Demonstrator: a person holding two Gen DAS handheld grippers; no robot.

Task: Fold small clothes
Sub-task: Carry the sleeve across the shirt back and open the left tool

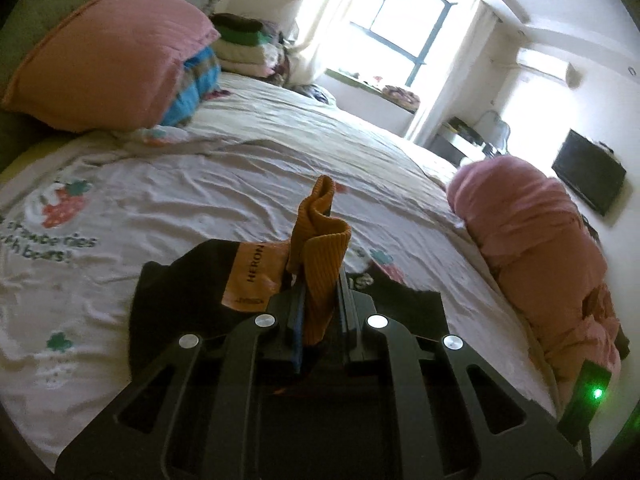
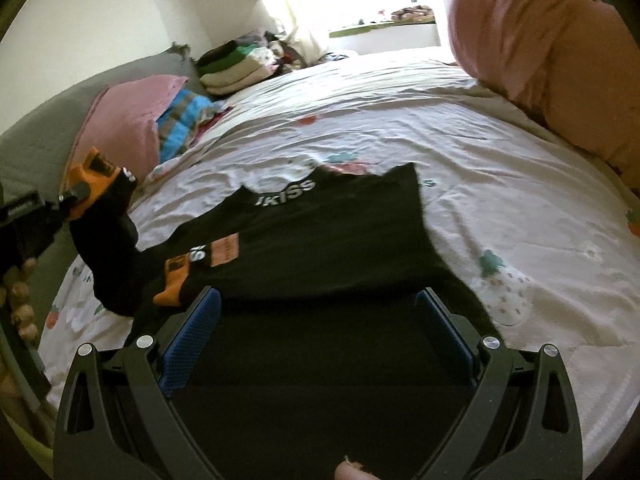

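The left tool (image 1: pixel 320 280) is clamped on the ribbed orange cuff (image 1: pixel 320 256) of a small black garment with orange trim and white lettering (image 2: pixel 320 232), its two fingers pressed together with the cuff bunched upright between them. From the right wrist view, that sleeve is lifted off the bed at the left of the garment, probably so it can be carried inward across the body for a fold.

The right tool (image 2: pixel 320 320) sits low at the near edge of the garment with its blue-padded fingers (image 2: pixel 196 328) wide apart and nothing between them; black cloth lies flat in the gap, so it seems placed to steady or take the near hem.

The rest of the garment lies spread on a wrinkled white bed sheet printed with strawberries and green clovers (image 2: pixel 520 208). To the far left are a pink square pillow (image 1: pixel 108 56) and a stack of folded clothes (image 1: pixel 244 44); along the right lies a rolled pink blanket (image 1: pixel 536 240). A bright window (image 1: pixel 404 28) is beyond the far end of the bed.
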